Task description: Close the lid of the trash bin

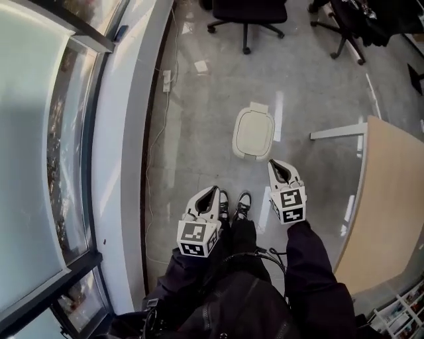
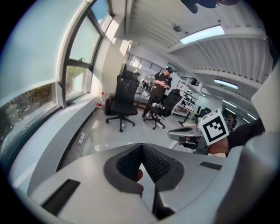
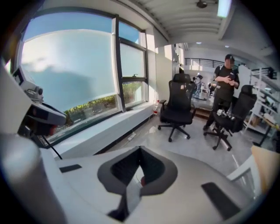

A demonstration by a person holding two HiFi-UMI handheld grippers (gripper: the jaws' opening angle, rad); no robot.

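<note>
The white trash bin stands on the glossy floor ahead of my feet, its lid lying flat and closed on top. Neither gripper view shows the bin. My left gripper hangs over my shoes, below and left of the bin, with its jaws meeting at the tips and nothing between them. My right gripper sits just off the bin's near right corner, apart from it. Its jaws are shut and empty too. The left gripper view catches the right gripper out to the right.
A white window ledge runs along the left, with a power strip and cable at its foot. A wooden desk fills the right side. Black office chairs stand beyond the bin. A person stands far back.
</note>
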